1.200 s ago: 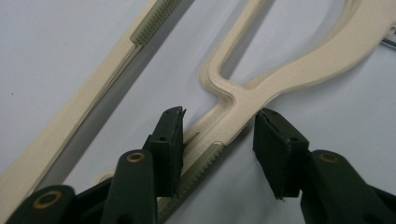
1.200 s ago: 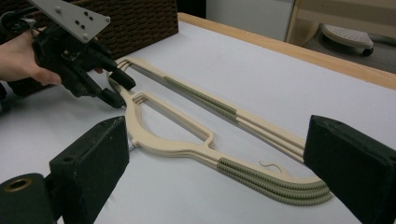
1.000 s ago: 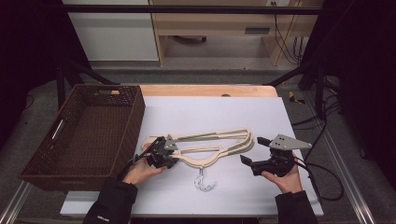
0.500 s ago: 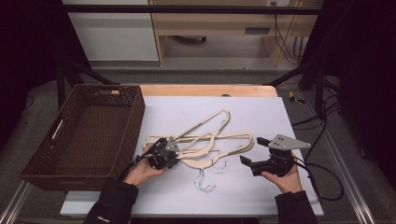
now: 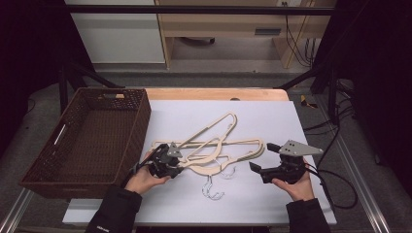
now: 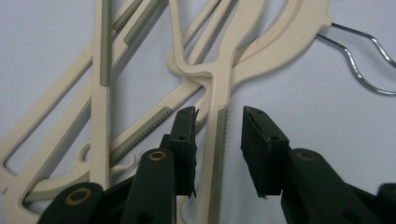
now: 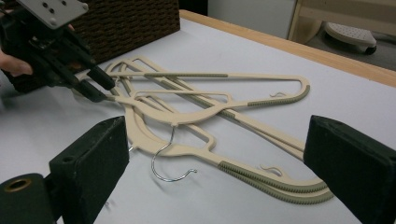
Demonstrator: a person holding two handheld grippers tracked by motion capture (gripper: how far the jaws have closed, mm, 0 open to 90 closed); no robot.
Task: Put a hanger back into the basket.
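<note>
1. On the white tabletop (image 5: 291,126) lies a loose pile of cream plastic hangers (image 5: 214,150) with grey-green ribbed strips and thin metal hooks (image 5: 211,187). The pile is in the middle of the tabletop, between the two hands.
2. A dark brown wicker basket (image 5: 48,160) stands at the left edge of the tabletop, just beside the pile.
3. The left gripper (image 5: 167,160) is at the left end of the pile. In the left gripper view one arm of a hanger (image 6: 217,140), with a ribbed strip on it, passes between the two black fingers (image 6: 184,135).
4. The left fingers have just been opening a little. There is a narrow gap on both sides of the hanger arm, so they do not press on it now.
5. In the high view one hanger (image 5: 218,127) sticks out from the pile at an angle, pointing to the far side of the tabletop, while the others lie more or less across.
6. The right gripper (image 5: 260,158) is just beside the right end of the pile, with its fingers wide apart and nothing between them.
7. In the right gripper view the hangers (image 7: 210,107) lie ahead of the open fingers (image 7: 93,158), apart from them, and the left gripper (image 7: 91,84) is at the far end next to the basket (image 7: 130,18).
8. One metal hook (image 7: 168,158) rests on the tabletop near the front of the pile.
</note>
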